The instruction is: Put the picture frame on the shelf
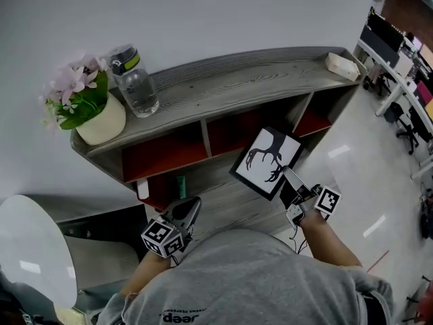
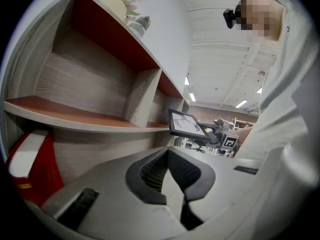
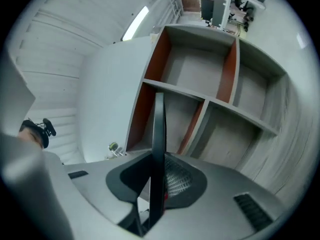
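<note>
The picture frame (image 1: 266, 160) is black with a white antler print. It hangs tilted in front of the shelf's (image 1: 237, 80) middle and right compartments. My right gripper (image 1: 289, 181) is shut on its lower right corner. In the right gripper view the frame (image 3: 159, 134) stands edge-on between the pads, and the grey-and-red open compartments (image 3: 200, 74) lie beyond it. My left gripper (image 1: 189, 212) hangs low before the shelf's lower left, with its jaws together and nothing in them. From the left gripper view the frame (image 2: 185, 124) shows off to the right.
On the shelf top stand a white pot of pink flowers (image 1: 95, 114), a water bottle (image 1: 135, 83) and, at the far right end, a small white tray (image 1: 343, 65). A red item with a white cap (image 2: 30, 164) sits low left. A round white table (image 1: 30, 249) stands left. Desks and chairs (image 1: 399, 80) are at the right.
</note>
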